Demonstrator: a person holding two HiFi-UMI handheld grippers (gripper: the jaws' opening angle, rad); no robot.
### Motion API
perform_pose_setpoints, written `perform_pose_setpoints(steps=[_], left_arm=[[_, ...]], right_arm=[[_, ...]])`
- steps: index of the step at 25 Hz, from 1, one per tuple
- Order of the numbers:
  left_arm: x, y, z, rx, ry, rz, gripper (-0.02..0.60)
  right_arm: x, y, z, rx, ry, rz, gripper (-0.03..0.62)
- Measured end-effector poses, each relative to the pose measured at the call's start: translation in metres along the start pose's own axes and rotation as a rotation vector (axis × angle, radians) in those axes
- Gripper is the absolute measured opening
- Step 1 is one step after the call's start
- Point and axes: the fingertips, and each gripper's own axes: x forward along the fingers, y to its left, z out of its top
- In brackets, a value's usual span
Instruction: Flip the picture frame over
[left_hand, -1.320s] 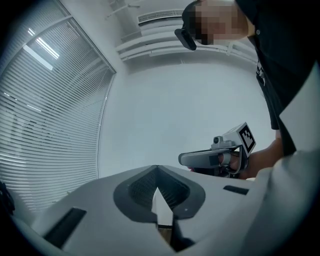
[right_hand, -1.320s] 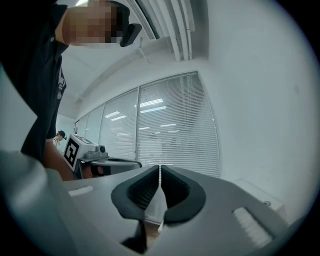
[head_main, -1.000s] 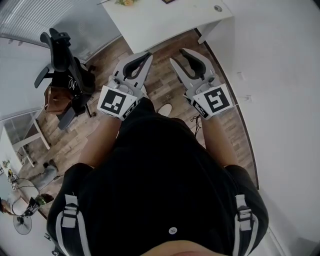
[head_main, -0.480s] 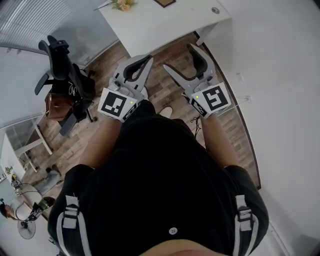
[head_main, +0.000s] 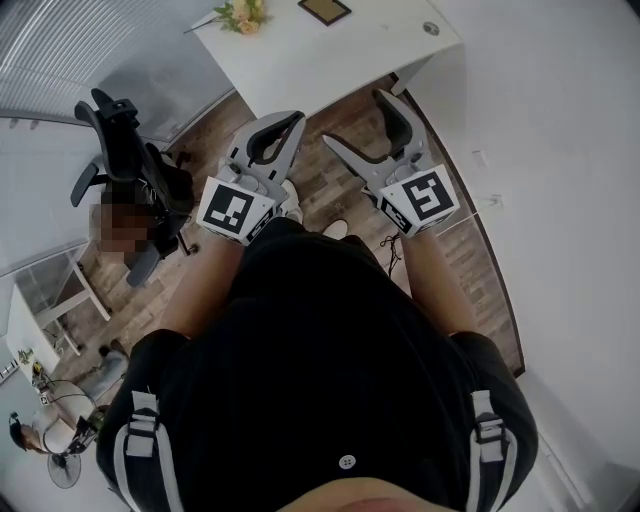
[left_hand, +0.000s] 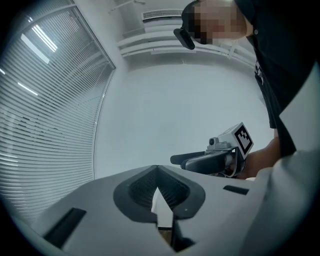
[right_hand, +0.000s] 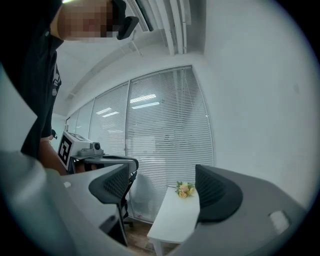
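The picture frame (head_main: 324, 10), dark-edged with a tan middle, lies flat on the white table (head_main: 330, 60) at the far end of the head view. My left gripper (head_main: 293, 120) is held level short of the table edge, its jaws shut with nothing in them; its own view shows the tips of the left gripper (left_hand: 157, 170) meeting. My right gripper (head_main: 358, 122) is beside it and has just been opening; it stands wide open and empty. Between the right gripper's (right_hand: 164, 187) jaws I see the table (right_hand: 175, 220). The frame is hidden in both gripper views.
A small bunch of flowers (head_main: 240, 12) lies on the table's left end, also the flowers (right_hand: 184, 189) in the right gripper view. A black office chair (head_main: 130, 135) stands at the left on the wood floor (head_main: 330, 180). A white wall (head_main: 560, 150) runs along the right.
The right gripper's jaws have spread from nearly closed to wide open. Both grippers have moved forward toward the table, and the frame has come into view.
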Motion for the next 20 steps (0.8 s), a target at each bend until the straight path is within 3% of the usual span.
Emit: perform_pose_setpoints(steps=[20], left_arm=[[0.024, 0.134, -0.018, -0.050, -0.017, -0.042, 0.002]], right_arm=[[0.129, -0.035, -0.018, 0.008, 0.078, -0.055, 0.411]])
